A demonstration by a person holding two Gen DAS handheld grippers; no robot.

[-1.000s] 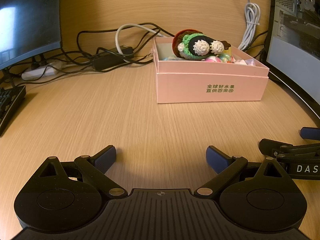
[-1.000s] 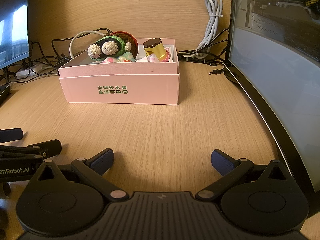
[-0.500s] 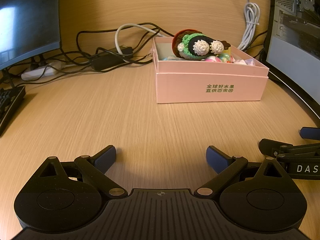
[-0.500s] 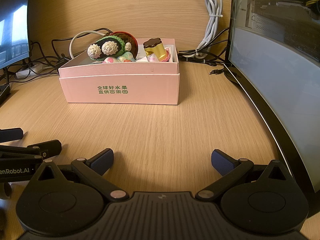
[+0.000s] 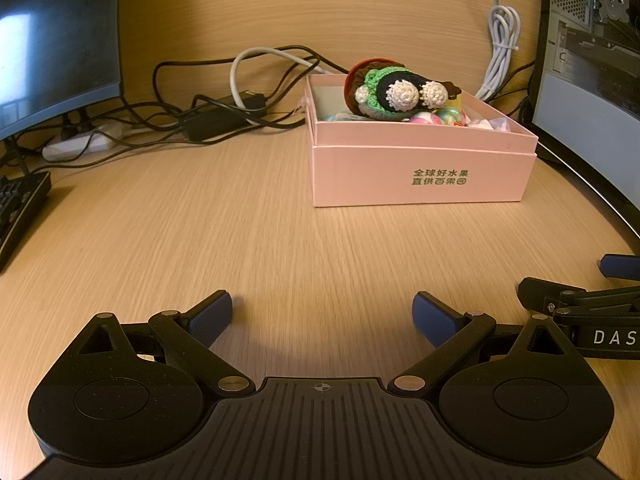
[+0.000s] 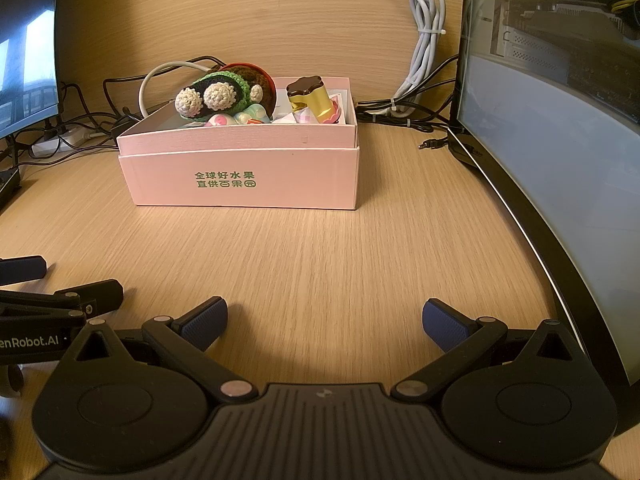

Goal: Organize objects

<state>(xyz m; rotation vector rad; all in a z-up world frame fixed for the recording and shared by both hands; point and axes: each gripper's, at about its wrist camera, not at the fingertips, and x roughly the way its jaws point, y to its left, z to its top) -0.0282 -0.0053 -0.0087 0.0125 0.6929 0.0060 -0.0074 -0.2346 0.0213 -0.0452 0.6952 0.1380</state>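
A pink box with green print stands on the wooden desk. In it lie a crocheted green, black and red toy, a gold-wrapped item with a brown cap and several small pastel toys. My left gripper is open and empty, low over the desk in front of the box. My right gripper is open and empty beside it; its fingers show at the right edge of the left wrist view.
A tangle of black and grey cables and a white power strip lie behind the box. A monitor and keyboard stand at left. A curved monitor and a coiled white cable stand at right.
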